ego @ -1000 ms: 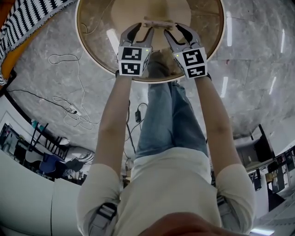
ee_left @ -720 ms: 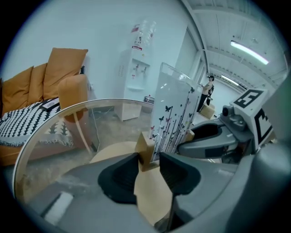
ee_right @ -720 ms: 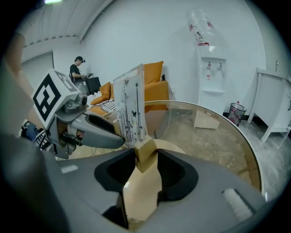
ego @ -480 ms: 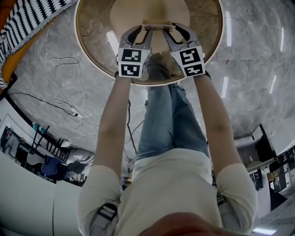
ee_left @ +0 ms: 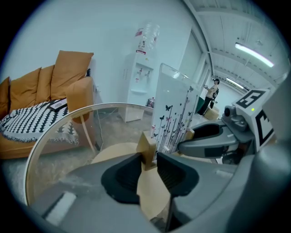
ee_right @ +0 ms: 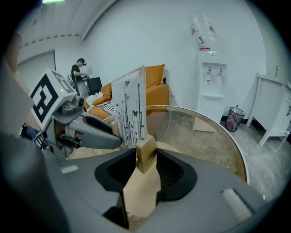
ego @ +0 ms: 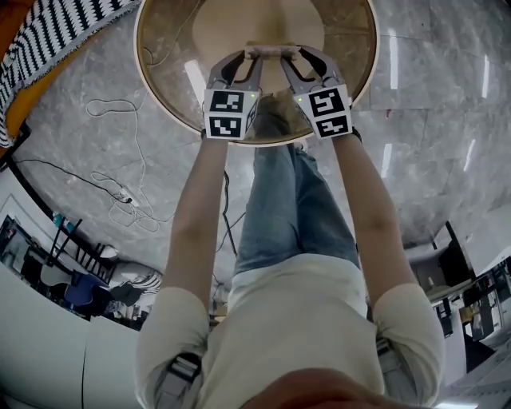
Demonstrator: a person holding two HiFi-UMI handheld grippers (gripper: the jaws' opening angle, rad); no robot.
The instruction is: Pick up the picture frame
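Observation:
The picture frame is a clear panel [ee_left: 175, 109] printed with butterflies, standing upright in a pale wooden base bar [ego: 271, 51] on a round glass table [ego: 160, 96]. My left gripper [ego: 251, 56] is at the bar's left end. Its jaws are still closing, and the bar's end block [ee_left: 146, 148] sits between the pads [ee_left: 136, 170], touching both. My right gripper [ego: 292, 56] is at the other end, shut on that end block [ee_right: 146, 152]. The panel [ee_right: 132, 104] rises just beyond it.
The table's round wooden foot [ego: 239, 24] shows through the glass. An orange sofa [ee_left: 54, 86] with a striped blanket [ego: 48, 32] is on the left. Cables [ego: 120, 160] lie on the floor. A water dispenser [ee_right: 211, 86] and a bin [ee_right: 233, 119] stand by the wall.
Both grippers' jaws have narrowed onto the ends of the wooden base bar. The hands have barely moved, and the frame stands where it was.

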